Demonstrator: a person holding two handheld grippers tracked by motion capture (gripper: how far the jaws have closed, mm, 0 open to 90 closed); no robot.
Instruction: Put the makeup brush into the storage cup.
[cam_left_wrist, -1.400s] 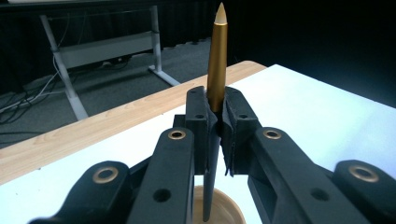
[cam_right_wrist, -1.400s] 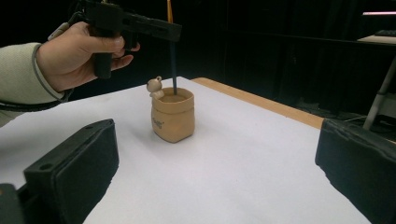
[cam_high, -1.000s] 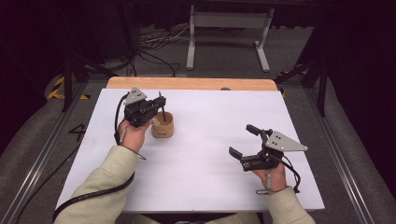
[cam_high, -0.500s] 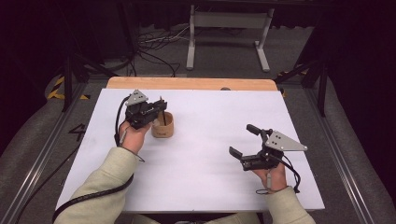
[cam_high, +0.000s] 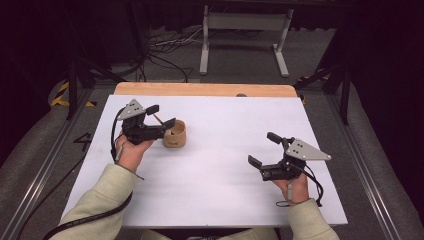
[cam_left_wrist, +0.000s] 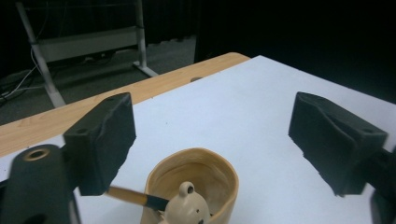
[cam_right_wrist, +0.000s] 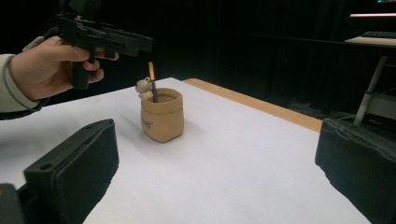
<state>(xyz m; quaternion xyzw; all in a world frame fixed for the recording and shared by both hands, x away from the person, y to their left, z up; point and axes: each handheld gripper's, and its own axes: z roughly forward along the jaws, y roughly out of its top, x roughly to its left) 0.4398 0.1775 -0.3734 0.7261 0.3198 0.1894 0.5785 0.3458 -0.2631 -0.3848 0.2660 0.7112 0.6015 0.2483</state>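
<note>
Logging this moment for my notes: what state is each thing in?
Pot: upright on the table, bear figure on its rim.
Pencil: standing in the pot, leaning.
Left gripper: jaws just opened, nothing between them, above the pot.
Right gripper: open, empty.

Left gripper (cam_high: 161, 115) jaws — newly apart

Cream sleeves (cam_high: 102, 192); black grippers, grey three-cornered plates, trailing black cables.

bright, evenly lit white table (cam_high: 225, 150) against dark surroundings; soft focus, faint shadows
</note>
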